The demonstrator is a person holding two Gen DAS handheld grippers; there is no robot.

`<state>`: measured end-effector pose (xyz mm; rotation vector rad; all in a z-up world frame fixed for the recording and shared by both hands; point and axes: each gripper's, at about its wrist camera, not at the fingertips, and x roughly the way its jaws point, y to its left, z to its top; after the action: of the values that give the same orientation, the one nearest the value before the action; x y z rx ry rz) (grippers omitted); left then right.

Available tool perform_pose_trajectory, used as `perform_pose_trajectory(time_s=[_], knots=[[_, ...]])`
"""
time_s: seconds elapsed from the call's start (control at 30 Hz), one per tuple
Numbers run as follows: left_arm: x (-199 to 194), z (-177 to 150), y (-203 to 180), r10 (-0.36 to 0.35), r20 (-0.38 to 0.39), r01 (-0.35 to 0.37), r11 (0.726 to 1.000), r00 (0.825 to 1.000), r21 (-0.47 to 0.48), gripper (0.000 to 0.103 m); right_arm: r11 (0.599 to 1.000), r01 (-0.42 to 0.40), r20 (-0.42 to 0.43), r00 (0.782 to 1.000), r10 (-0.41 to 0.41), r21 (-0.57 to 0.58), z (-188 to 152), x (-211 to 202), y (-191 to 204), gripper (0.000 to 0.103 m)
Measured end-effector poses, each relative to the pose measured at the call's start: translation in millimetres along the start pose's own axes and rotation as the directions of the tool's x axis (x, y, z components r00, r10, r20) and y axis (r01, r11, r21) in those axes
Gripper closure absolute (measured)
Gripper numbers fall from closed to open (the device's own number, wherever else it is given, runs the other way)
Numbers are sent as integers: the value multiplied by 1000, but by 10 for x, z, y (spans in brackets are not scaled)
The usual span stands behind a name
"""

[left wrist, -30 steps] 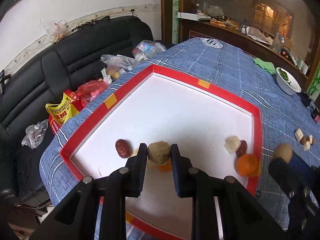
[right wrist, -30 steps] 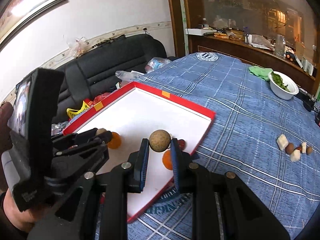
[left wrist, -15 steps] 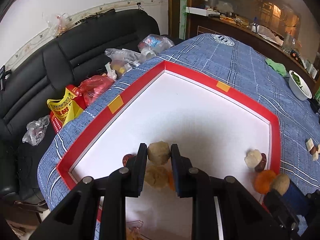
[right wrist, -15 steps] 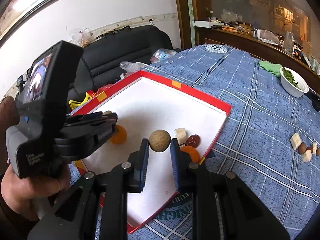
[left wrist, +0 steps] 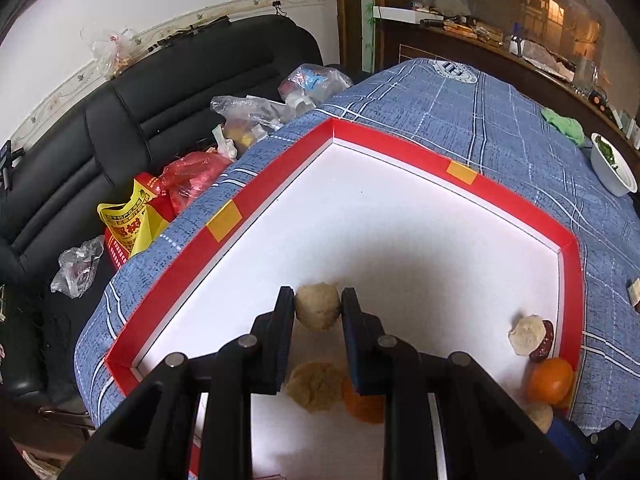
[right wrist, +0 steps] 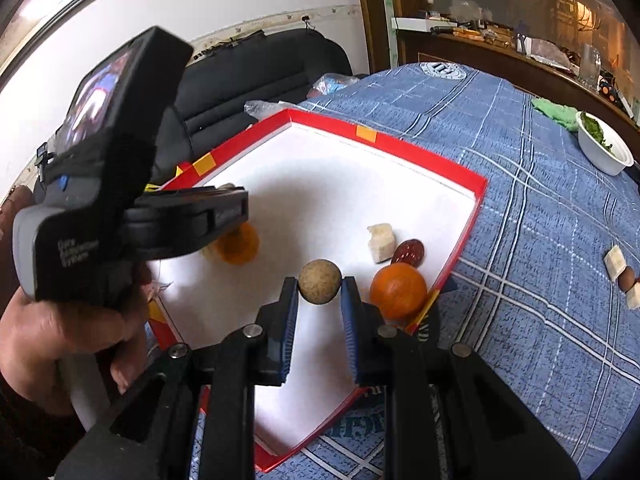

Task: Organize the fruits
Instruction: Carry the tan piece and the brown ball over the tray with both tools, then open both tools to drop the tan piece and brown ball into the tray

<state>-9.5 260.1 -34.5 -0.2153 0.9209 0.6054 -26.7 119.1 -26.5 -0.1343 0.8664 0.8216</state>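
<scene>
My left gripper (left wrist: pixel 318 306) is shut on a rough tan fruit (left wrist: pixel 318 307) and holds it above the white floor of the red-rimmed tray (left wrist: pixel 400 148). Below it lie a tan lump (left wrist: pixel 316 386) and an orange (left wrist: pixel 362 406). At the tray's right corner lie a pale chunk (left wrist: pixel 526 334), a red date (left wrist: pixel 544 342) and another orange (left wrist: pixel 550 380). My right gripper (right wrist: pixel 320 288) is shut on a round tan ball fruit (right wrist: pixel 320 281) over the tray's (right wrist: pixel 476 216) near part, beside an orange (right wrist: pixel 398 290), a pale chunk (right wrist: pixel 380 242) and a date (right wrist: pixel 409 252).
The tray lies on a blue plaid tablecloth (right wrist: pixel 540 216). Small pale and brown pieces (right wrist: pixel 620 272) lie on the cloth at right. A white bowl of greens (right wrist: pixel 602 148) stands at the far right. A black sofa with plastic bags (left wrist: pixel 188 176) lies beyond the table's left edge.
Both grippers have moved forward over the tray, each still holding its fruit. The left gripper's fruit has risen past the lump and orange, which now lie below its fingers.
</scene>
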Motion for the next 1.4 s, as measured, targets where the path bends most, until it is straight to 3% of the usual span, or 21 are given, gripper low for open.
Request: perform_pose_trajectory(time_s=[0.77, 0.8, 0.83, 0.87, 0.93, 0.97, 1.0, 1.27, 1.4], knots=[[-1, 22, 12, 13, 8, -13, 1000, 1000, -7, 80, 1000, 5, -39, 999, -5, 5, -46, 64, 34, 79], [-5, 21, 17, 13, 6, -13, 1000, 1000, -6, 78, 1000, 7, -40, 999, -7, 3, -50, 63, 40, 79], [-4, 22, 20, 14, -1, -14, 1000, 1000, -6, 66, 1000, 8, -42, 999, -8, 3, -53, 62, 41, 79], [-5, 23, 28, 16, -9, -16, 1000, 1000, -10, 47, 1000, 11, -47, 999, -11, 4, -54, 62, 44, 79], [-44, 20, 42, 17, 10, -17, 1000, 1000, -16, 34, 1000, 14, -46, 999, -14, 5, -60, 41, 45, 64], [-90, 14, 48, 23, 34, -22, 1000, 999, -17, 33, 1000, 14, -41, 999, -14, 6, -59, 25, 48, 48], [-118, 15, 48, 27, 44, -26, 1000, 999, -15, 33, 1000, 14, -31, 999, -14, 7, -63, -1, 49, 40], [-309, 11, 12, 7, 72, -5, 1000, 997, -20, 33, 997, 25, 45, 999, -28, 67, -79, -332, -153, 39], [-428, -16, -134, -19, 95, 19, 1000, 995, 3, 33, 992, 66, 73, 995, -75, 112, -158, -540, -401, 39]])
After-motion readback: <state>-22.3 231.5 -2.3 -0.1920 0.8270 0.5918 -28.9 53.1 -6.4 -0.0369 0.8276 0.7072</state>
